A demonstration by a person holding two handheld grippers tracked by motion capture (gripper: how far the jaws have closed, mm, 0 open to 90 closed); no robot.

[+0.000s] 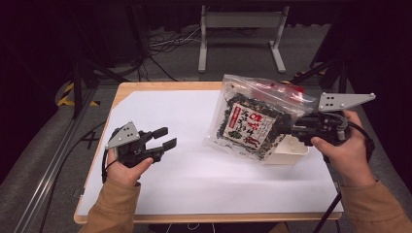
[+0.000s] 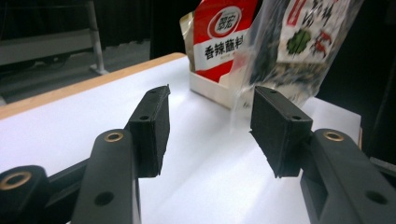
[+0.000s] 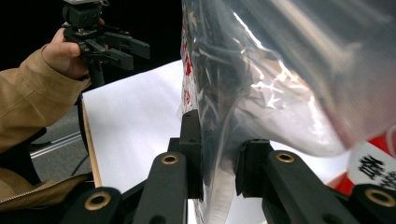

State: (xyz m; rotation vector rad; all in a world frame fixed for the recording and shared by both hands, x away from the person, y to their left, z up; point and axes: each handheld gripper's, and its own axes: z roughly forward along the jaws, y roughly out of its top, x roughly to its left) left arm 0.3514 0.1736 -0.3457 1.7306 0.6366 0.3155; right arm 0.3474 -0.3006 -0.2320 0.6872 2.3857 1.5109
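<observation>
While seen from high view: right hand-held gripper [image 1: 284,127] clamps clear zip bag [image 1: 252,116] of seaweed snack, lifted off bench [image 1: 160,189], just above white tray [image 1: 289,151]. Left hand-held gripper [image 1: 164,138] released, empty, well apart.
Left gripper view: jaws spread, nothing between; red packet [image 2: 219,37] stands in tray.
Right gripper view: pads [image 3: 192,149] pinch bag edge.

We are looking at a dim room: grey floor [image 1: 43,145], tangled cables [image 1: 165,43], and a white metal frame [image 1: 240,22] standing beyond the counter [image 1: 160,87].
</observation>
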